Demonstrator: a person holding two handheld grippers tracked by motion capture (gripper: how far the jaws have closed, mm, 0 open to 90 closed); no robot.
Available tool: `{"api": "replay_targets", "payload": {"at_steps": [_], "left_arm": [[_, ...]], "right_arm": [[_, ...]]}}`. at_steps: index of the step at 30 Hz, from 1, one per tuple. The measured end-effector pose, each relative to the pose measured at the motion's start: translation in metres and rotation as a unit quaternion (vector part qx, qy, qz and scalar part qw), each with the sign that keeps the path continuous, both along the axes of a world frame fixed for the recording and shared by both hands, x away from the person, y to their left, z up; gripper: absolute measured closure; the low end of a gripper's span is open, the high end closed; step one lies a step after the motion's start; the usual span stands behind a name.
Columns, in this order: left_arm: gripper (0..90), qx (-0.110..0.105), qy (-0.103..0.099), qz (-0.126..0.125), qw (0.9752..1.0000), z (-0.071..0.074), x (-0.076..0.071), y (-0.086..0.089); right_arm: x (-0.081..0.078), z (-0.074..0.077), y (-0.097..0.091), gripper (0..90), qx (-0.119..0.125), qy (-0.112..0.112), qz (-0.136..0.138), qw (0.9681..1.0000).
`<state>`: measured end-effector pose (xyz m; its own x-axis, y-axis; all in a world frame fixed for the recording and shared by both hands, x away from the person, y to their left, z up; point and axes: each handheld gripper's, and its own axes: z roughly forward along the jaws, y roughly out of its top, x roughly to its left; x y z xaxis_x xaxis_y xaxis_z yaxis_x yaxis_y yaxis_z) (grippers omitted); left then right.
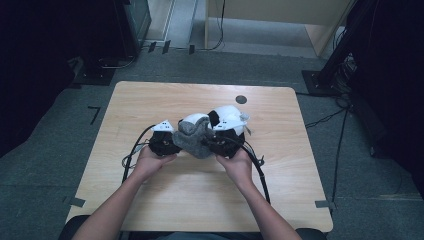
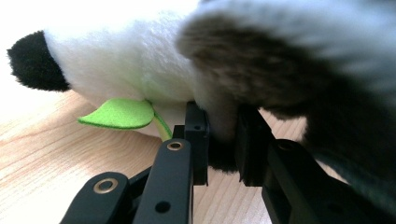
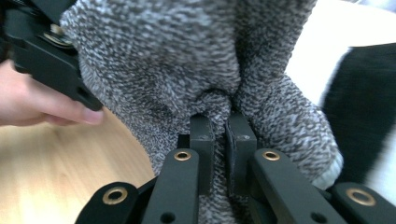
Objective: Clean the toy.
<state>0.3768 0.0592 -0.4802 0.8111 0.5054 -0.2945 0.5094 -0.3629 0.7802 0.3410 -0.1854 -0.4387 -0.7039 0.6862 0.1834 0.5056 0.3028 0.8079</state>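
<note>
Grey sock [image 1: 196, 137] spans crosswise between both grippers, apparently over the panda plush [image 1: 227, 119]; left gripper [image 2: 219, 140] and right gripper [image 3: 219, 128] each clamp its fabric.

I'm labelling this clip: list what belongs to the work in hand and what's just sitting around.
In the job:
- grey knit sock
- plush panda
- left gripper, shut on the toy
- right gripper, shut on the sock

Just there:
- dark round spot on the wooden table

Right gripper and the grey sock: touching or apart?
Touching. In the right gripper view the right gripper has its jaws pinched shut on a fold of the grey sock, with knit bunched between them.
</note>
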Motion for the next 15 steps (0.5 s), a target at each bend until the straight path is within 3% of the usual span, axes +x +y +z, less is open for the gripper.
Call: {"api": "replay_targets", "payload": {"at_steps": [6,15], "left_arm": [[78.3,0.0,0.003,-0.006,1.0,0.0,0.001,0.001],[78.5,0.0,0.005,-0.015,0.9999,0.0,0.002,0.001]], "right_arm": [[0.002,-0.001,-0.019,84.8,-0.007,0.0,-0.034,0.9994],[0.008,0.002,-0.061,84.8,0.012,0.01,-0.081,0.9966]]}}
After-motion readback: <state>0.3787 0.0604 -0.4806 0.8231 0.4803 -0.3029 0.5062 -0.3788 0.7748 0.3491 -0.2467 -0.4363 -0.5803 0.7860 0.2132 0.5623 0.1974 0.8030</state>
